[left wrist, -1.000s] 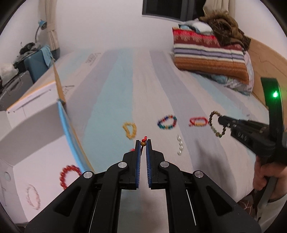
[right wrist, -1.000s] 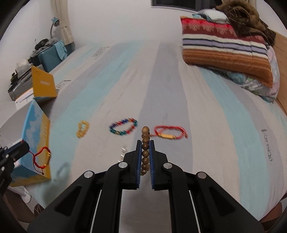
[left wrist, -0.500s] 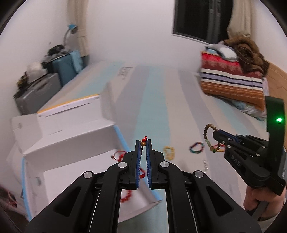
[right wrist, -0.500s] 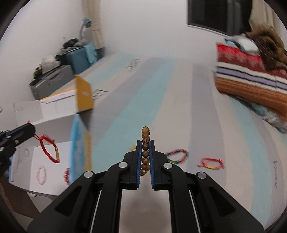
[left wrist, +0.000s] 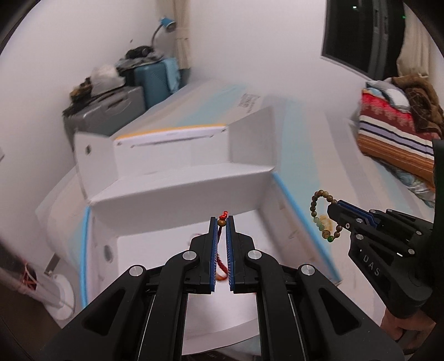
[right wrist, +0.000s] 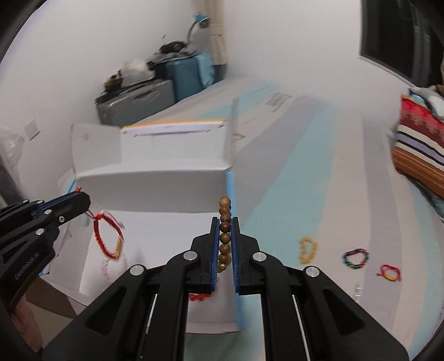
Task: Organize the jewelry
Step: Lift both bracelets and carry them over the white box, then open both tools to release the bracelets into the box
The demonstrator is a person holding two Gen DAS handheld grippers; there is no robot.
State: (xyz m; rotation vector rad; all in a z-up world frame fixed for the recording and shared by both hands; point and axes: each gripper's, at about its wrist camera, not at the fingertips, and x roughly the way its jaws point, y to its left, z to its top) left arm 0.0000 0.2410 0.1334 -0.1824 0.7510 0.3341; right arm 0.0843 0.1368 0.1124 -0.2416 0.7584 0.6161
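My left gripper (left wrist: 221,220) is shut on a red cord bracelet (left wrist: 221,257), which hangs as a loop (right wrist: 108,238) in the right wrist view. It hovers over the open white box (left wrist: 177,200) at the bed's left edge. My right gripper (right wrist: 224,222) is shut on a brown wooden bead bracelet (right wrist: 224,236), whose loop (left wrist: 323,215) dangles over the box's right wall (right wrist: 233,250). A pale pink bracelet (right wrist: 106,268) and a red bead bracelet (right wrist: 198,297) lie on the box floor. On the bed lie a yellow bracelet (right wrist: 307,249), a multicolour bracelet (right wrist: 355,258) and a red-and-gold one (right wrist: 390,272).
The box's raised flaps (left wrist: 249,136) stand behind both grippers. Suitcases (left wrist: 130,91) and a blue lamp (left wrist: 166,25) fill the far corner. Folded striped blankets (left wrist: 396,133) sit on the bed at right. A small pale item (right wrist: 357,288) lies near the bracelets.
Both grippers swung left from over the bed to over the open box, each still carrying its bracelet. The loose bracelets on the bed slid to the right of the right wrist view.
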